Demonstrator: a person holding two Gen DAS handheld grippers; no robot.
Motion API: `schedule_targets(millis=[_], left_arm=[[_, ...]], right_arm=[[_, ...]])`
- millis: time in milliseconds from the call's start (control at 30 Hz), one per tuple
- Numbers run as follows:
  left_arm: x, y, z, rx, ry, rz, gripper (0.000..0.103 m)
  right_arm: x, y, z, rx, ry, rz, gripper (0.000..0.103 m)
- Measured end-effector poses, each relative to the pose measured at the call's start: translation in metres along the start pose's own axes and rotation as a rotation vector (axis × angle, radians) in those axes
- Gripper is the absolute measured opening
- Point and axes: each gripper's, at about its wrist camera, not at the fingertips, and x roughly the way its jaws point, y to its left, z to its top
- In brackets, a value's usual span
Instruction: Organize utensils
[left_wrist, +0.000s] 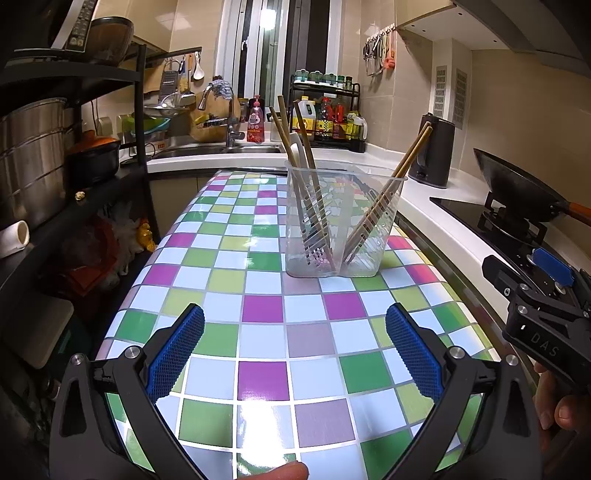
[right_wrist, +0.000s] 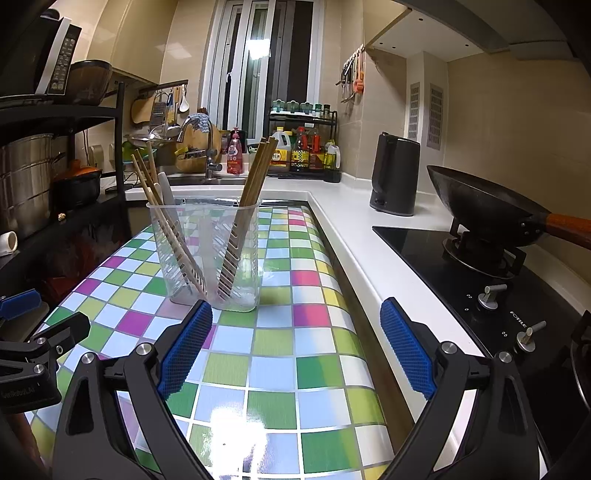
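Both your left gripper and right gripper have jaws released and empty, and the clear holder with chopsticks stands mid-surface, so bumping it'll probably tip that light thing over.

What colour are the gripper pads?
Blue, on both grippers; the left wrist view shows the pads best.

A dark round-bottomed wok with a reddish wooden handle sits on the black glass gas hob. A dark grey electric kettle stands on the white tabletop, near a black rack of sauce bottles and a chrome sink tap.
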Motion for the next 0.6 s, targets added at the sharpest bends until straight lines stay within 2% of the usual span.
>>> schedule_targets(millis=[600], left_arm=[[-0.0009,-0.0014,-0.0018,0.008,-0.003,-0.018,0.096]], right_arm=[[-0.0004,0.0001,0.0003,-0.005,-0.005,0.001,0.091]])
